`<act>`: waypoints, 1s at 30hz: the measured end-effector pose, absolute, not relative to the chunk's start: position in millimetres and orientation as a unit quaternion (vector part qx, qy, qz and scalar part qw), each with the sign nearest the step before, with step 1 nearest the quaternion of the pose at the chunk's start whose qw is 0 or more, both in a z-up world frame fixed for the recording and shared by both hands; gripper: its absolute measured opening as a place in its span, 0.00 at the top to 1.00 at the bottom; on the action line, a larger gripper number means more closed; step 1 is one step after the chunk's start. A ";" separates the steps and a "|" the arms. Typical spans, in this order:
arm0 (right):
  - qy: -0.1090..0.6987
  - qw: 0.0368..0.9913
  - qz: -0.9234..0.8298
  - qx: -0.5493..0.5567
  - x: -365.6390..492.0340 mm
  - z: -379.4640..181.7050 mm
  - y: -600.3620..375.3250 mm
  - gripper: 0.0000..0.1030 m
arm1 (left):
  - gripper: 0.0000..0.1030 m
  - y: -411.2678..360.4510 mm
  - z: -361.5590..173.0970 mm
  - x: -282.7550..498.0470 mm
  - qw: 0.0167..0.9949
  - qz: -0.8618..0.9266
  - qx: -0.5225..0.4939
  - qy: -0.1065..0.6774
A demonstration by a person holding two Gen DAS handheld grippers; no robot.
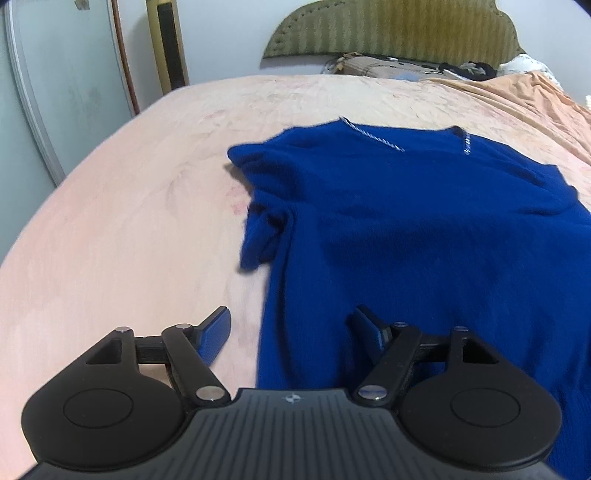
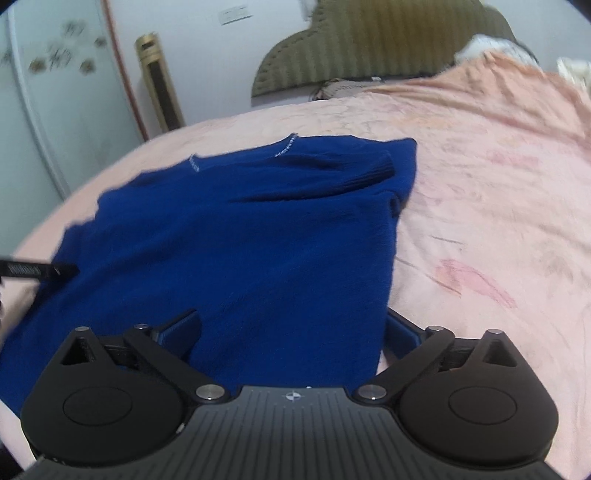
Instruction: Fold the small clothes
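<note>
A royal-blue knitted sweater [image 1: 406,229] lies flat on the pink bed, neckline with white trim toward the headboard. Its sleeves are folded in over the body; one sleeve cuff [image 2: 373,173] lies across the chest. My left gripper [image 1: 295,328] is open above the sweater's near left edge, one finger over the sheet, the other over the cloth. My right gripper [image 2: 295,328] is open over the sweater [image 2: 240,240] at its near right edge, holding nothing. The left gripper's tip [image 2: 40,269] shows at the far left of the right wrist view.
The pink bedsheet [image 1: 129,221] spreads widely left of the sweater and right of it [image 2: 498,221]. An olive padded headboard [image 1: 391,29] with pillows and clutter stands at the far end. A pale wardrobe [image 1: 55,92] and a gold column stand along the left wall.
</note>
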State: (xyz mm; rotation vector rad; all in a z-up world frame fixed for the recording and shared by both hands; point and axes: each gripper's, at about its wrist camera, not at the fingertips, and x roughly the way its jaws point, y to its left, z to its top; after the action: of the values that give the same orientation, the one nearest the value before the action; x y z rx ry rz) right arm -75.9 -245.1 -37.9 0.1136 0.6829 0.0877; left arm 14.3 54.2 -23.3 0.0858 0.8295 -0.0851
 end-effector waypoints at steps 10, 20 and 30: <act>0.348 0.930 0.071 0.092 -86.7 -32.0 -262.8 0.01 | 0.27 96.2 -21.3 -29.7 0.905 -0.123 -0.029 0.406; 0.368 0.923 0.099 0.047 -120.7 -29.9 -258.4 0.01 | 0.22 93.4 -22.4 -63.5 0.883 -0.189 0.019 0.429; 0.384 0.900 0.169 0.121 -150.5 -20.0 -260.8 0.20 | 0.22 79.2 -20.6 -79.0 0.868 -0.215 0.035 0.446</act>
State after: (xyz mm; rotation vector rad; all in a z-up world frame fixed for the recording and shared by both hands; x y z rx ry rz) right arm -150.5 -260.8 -20.0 0.2499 0.7952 0.3491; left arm -79.0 79.2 -20.6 0.0742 0.9324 -0.4502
